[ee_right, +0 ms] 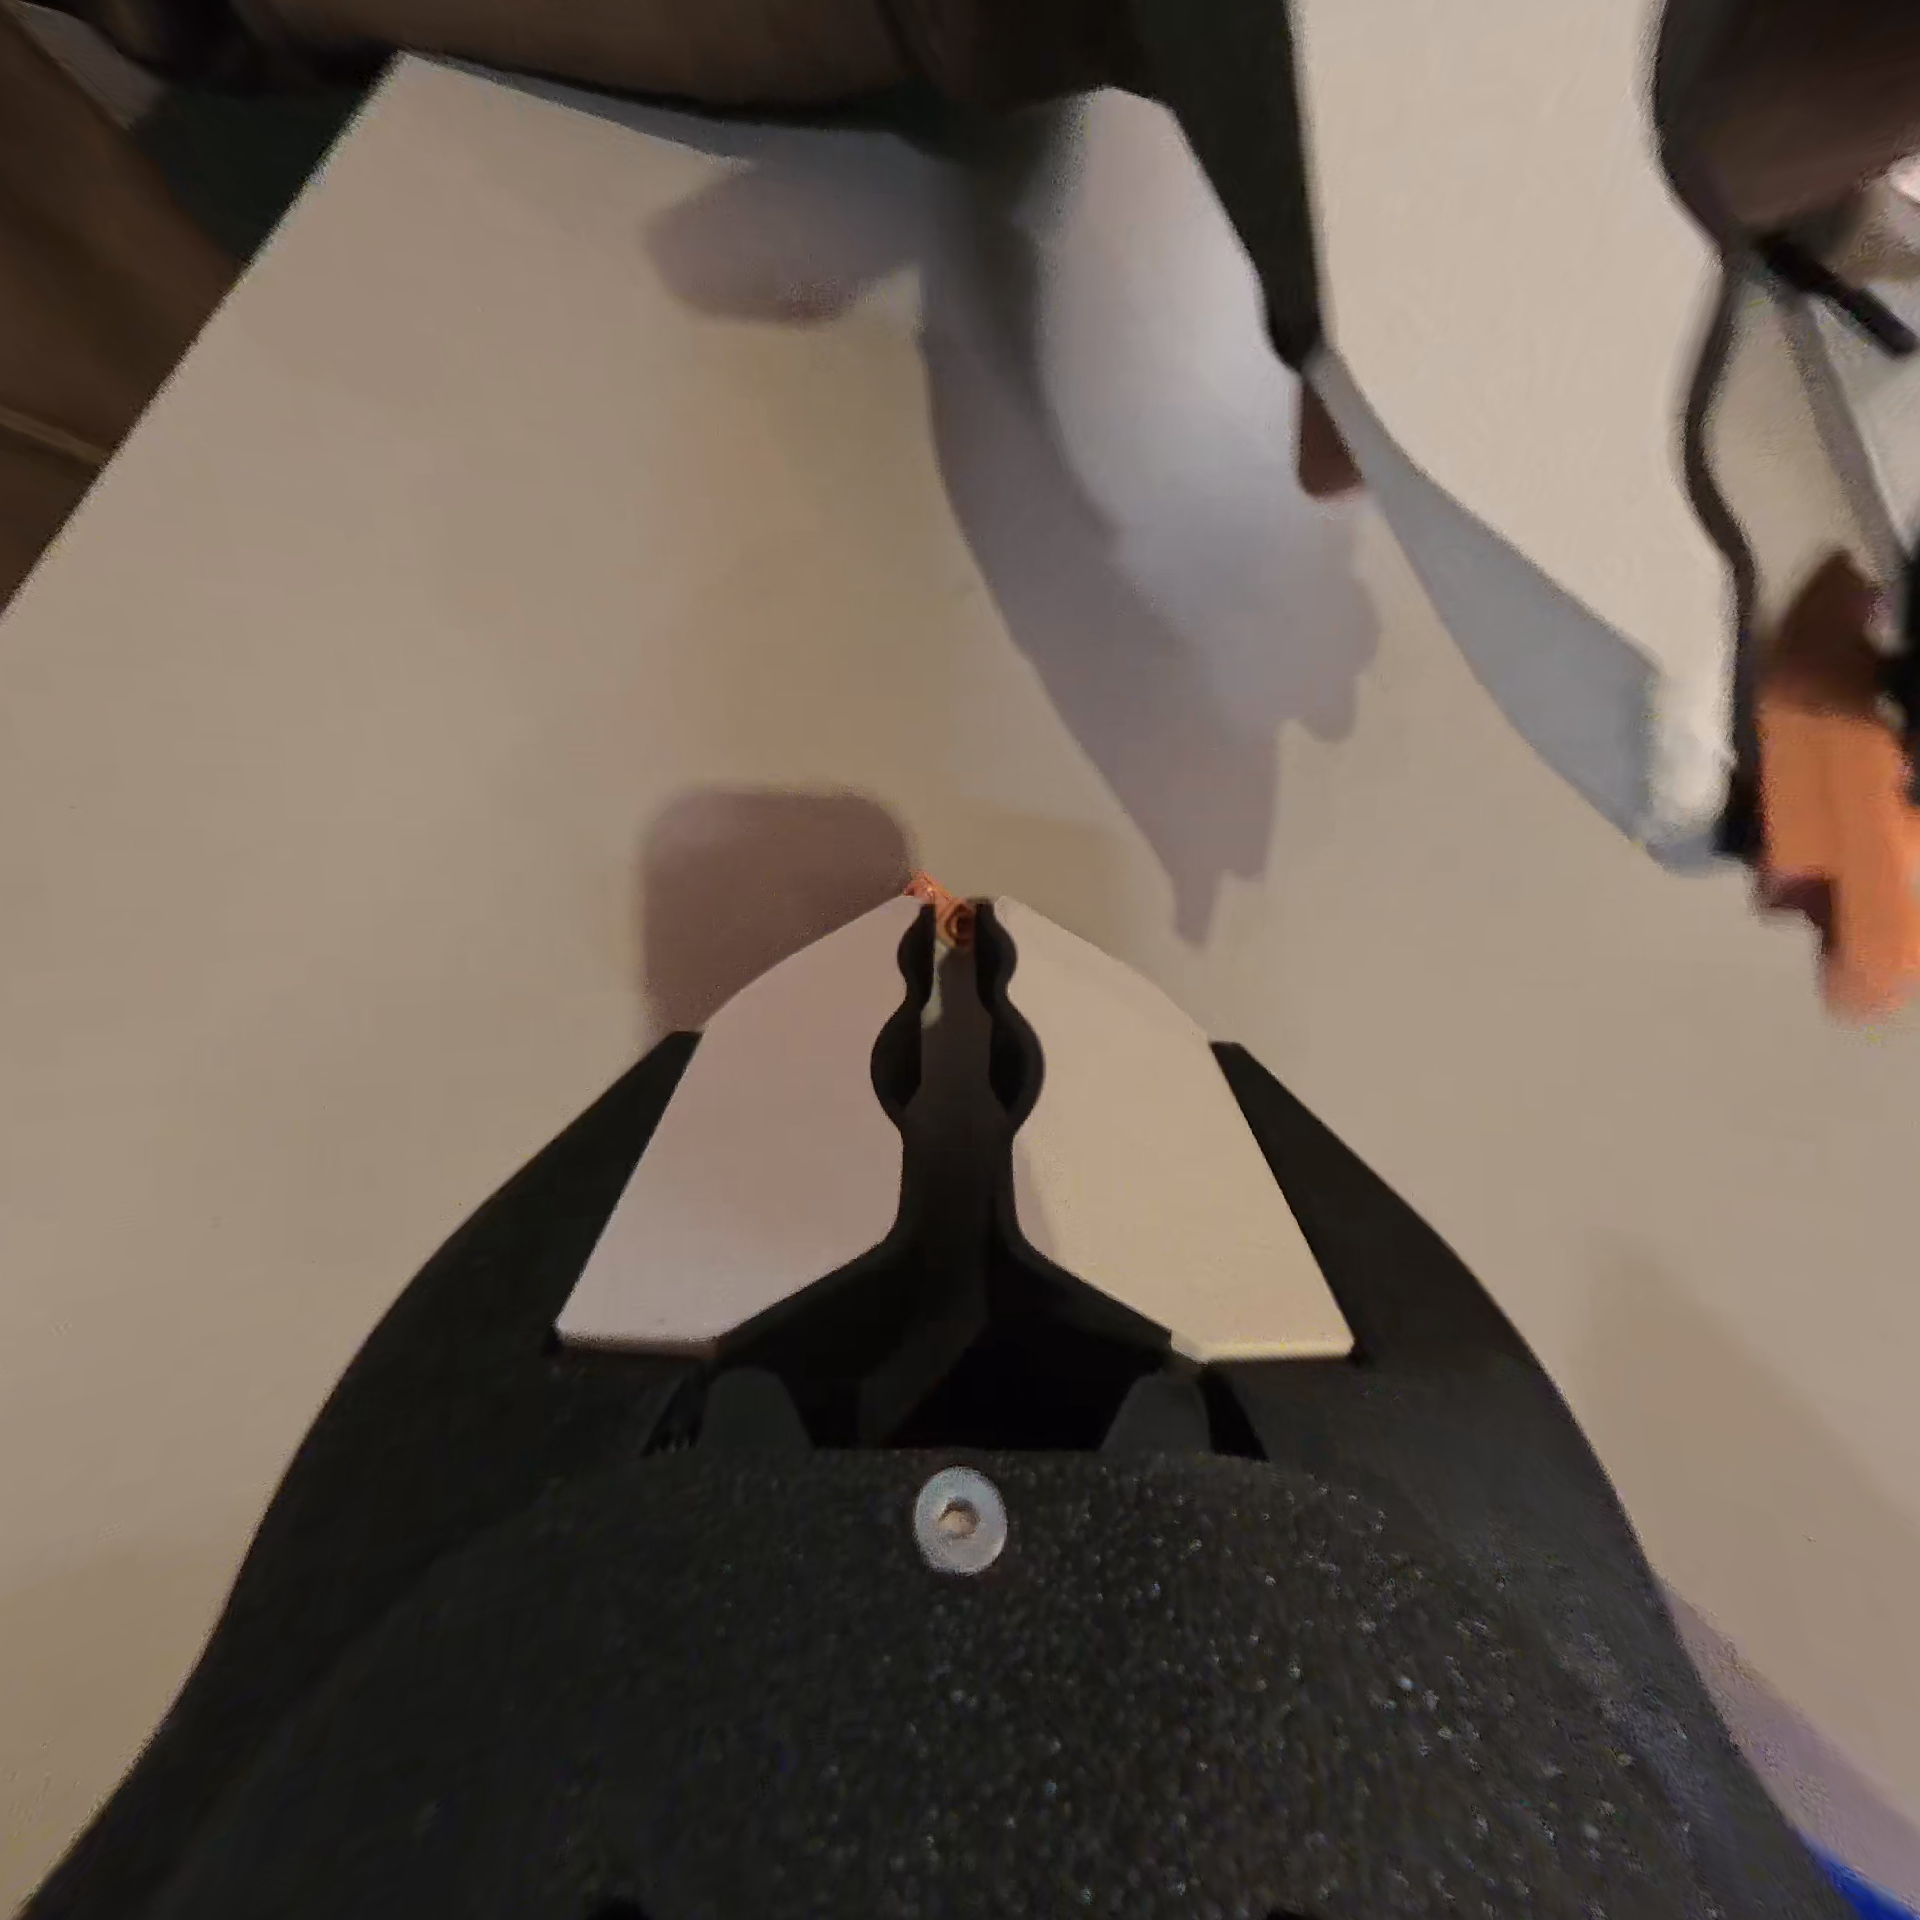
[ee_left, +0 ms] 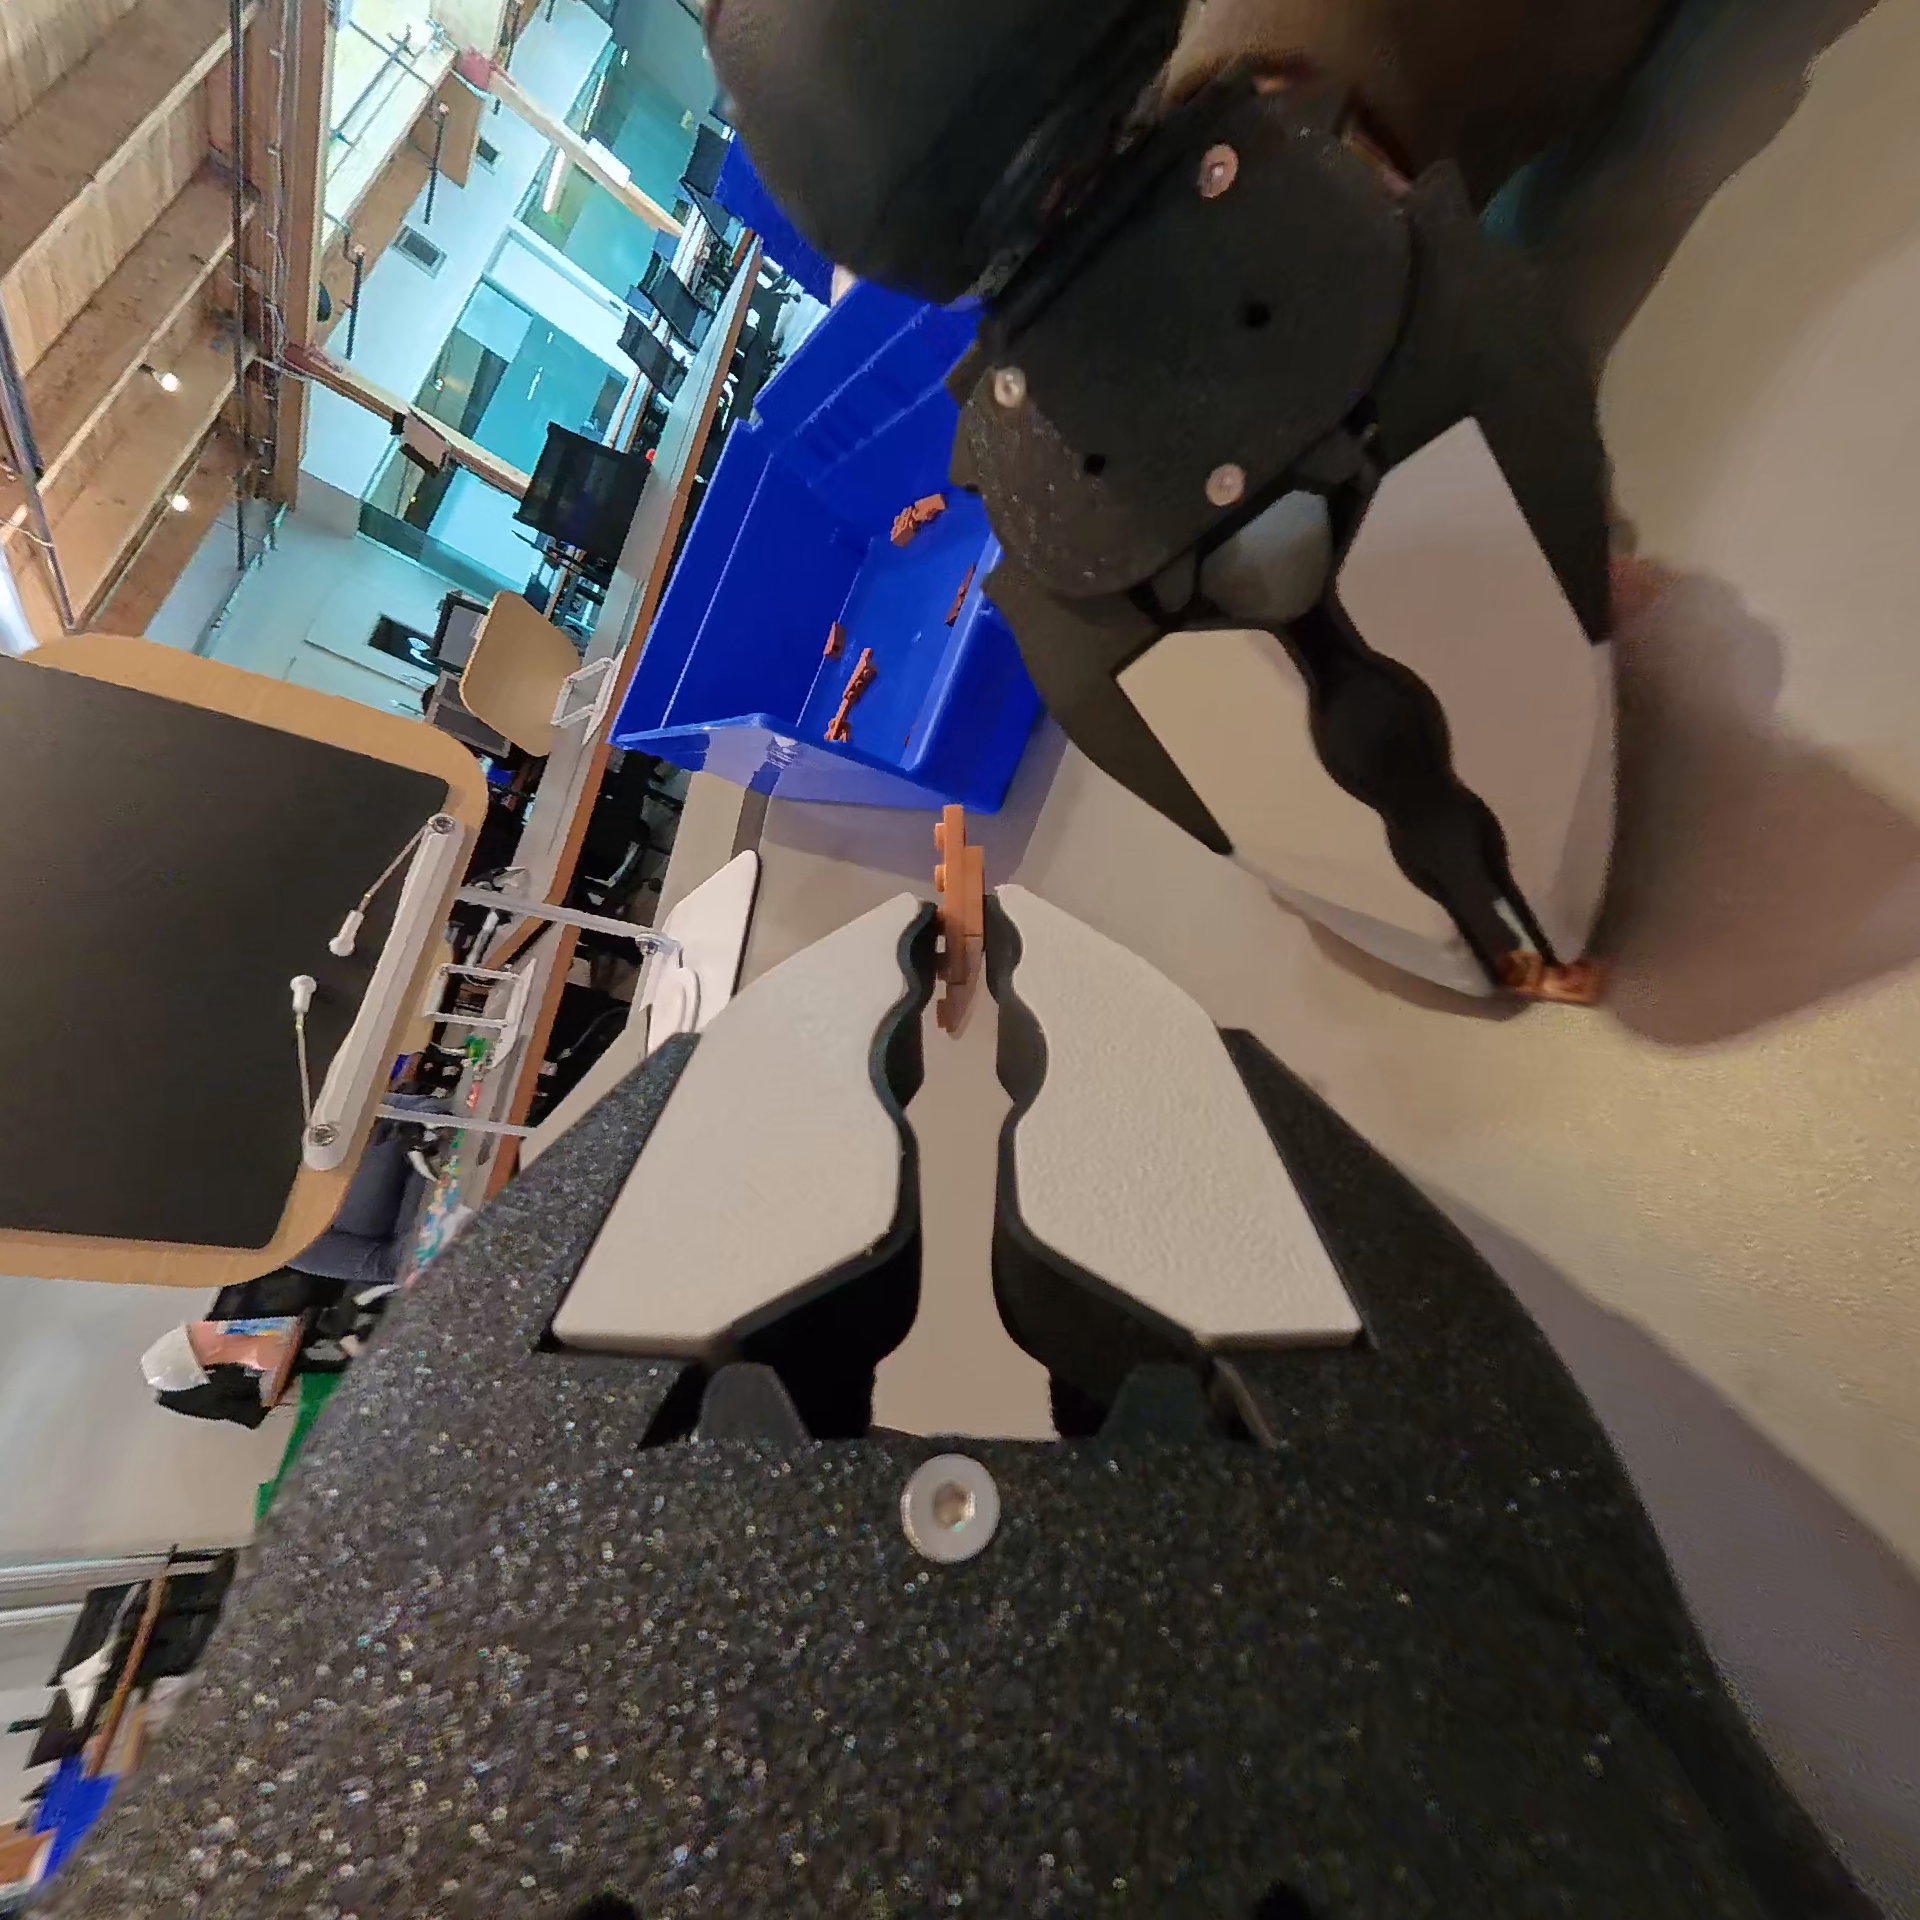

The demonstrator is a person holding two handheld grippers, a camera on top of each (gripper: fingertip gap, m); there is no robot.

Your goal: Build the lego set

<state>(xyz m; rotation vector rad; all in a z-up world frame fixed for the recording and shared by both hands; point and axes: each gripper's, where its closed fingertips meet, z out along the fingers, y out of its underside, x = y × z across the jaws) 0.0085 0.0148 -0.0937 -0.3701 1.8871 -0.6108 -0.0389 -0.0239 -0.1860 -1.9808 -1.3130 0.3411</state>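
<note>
**Inspector:** Brown studded plate (ee_left: 958, 925): where is it, and what grasps it?

**Operator:** I have it clenched in my left gripper (ee_left: 956, 920), standing on edge between both pads with its upper end poking past the tips toward twelve o'clock. It hangs over the pale table (ee_left: 1455, 1195), just short of the blue bin (ee_left: 790, 582), which holds more brown pieces (ee_left: 852, 694) of that kind.

**Inspector:** And the right gripper?

**Operator:** My right gripper (ee_right: 954, 923) is closed on a small brown piece (ee_right: 951, 920) right at the fingertips. The left camera shows it at about three o'clock, tips down at the tabletop with that piece (ee_left: 1548, 980) touching the surface.

**Inspector:** Your judgement on handling?

**Operator:** The right-hand bite is shallow, on the very tip, so I judge that sideways force could twist the piece out. I would keep that gripper steady and move slowly. The plate sits deeper between its pads; I would keep it edge-on and square. The right view is blurred, so I cannot confirm finer alignment.
</note>
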